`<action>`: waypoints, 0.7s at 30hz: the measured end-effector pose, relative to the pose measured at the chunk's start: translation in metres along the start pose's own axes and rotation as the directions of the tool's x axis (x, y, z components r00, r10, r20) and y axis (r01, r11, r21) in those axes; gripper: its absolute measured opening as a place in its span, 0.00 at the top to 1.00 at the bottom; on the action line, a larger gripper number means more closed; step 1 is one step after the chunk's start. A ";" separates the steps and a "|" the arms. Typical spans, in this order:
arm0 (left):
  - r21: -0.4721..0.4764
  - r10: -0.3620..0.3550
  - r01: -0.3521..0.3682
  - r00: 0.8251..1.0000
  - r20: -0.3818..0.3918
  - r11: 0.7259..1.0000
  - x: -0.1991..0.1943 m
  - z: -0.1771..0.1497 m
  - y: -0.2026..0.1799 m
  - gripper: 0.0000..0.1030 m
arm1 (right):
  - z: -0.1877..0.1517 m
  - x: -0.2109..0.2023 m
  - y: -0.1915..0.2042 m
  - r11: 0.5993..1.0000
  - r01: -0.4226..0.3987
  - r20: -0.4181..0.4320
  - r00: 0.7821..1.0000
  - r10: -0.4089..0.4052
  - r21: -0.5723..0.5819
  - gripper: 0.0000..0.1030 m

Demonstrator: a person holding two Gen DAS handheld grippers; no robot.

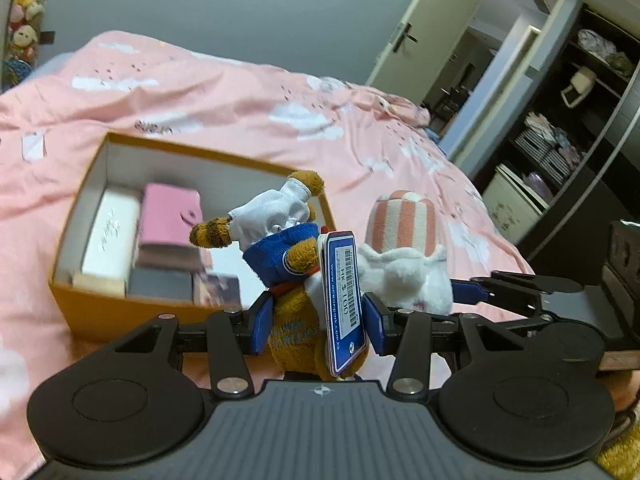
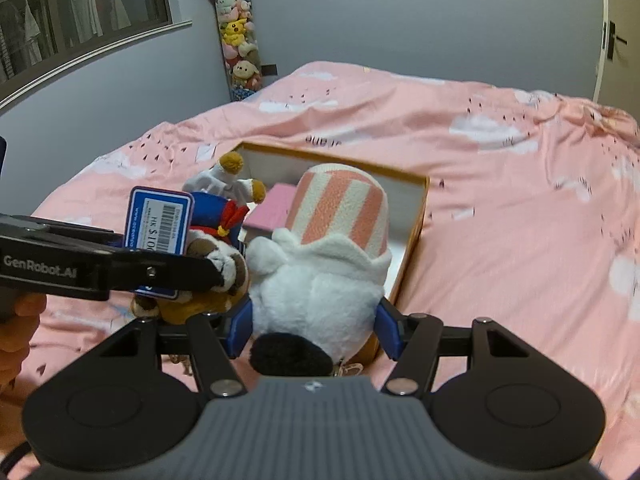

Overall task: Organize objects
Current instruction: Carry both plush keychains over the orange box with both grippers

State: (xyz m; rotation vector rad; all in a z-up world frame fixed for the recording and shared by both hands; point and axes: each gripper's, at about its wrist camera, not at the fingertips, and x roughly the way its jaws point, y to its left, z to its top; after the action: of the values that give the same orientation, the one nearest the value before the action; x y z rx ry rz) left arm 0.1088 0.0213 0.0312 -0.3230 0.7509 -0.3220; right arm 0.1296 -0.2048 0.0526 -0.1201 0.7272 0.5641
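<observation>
Plush toys point(image 1: 296, 280) in both grippers, seemingly.

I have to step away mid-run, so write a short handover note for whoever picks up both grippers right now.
Left gripper: shut on the brown plush toy with a blue price tag, held up in the air.
Right gripper: shut on the white plush toy with a pink-striped hat, also lifted.
Orange box sits open on the pink bedspread, already holding a pink wallet and a white case.
Left to do: probably place both plush toys in the box.
</observation>
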 end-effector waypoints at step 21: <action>0.125 0.044 -0.031 0.994 -0.102 0.992 0.107 0.058 0.040 0.48 | 0.072 0.143 -0.035 0.993 0.010 -0.200 0.979 -0.033 -0.115 0.39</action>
State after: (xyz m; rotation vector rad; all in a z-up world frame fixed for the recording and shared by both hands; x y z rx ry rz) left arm 0.2300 0.0248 -0.0104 -0.1760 0.8348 -0.3500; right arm 0.2778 -0.1498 0.0094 -0.2942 0.8904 0.5774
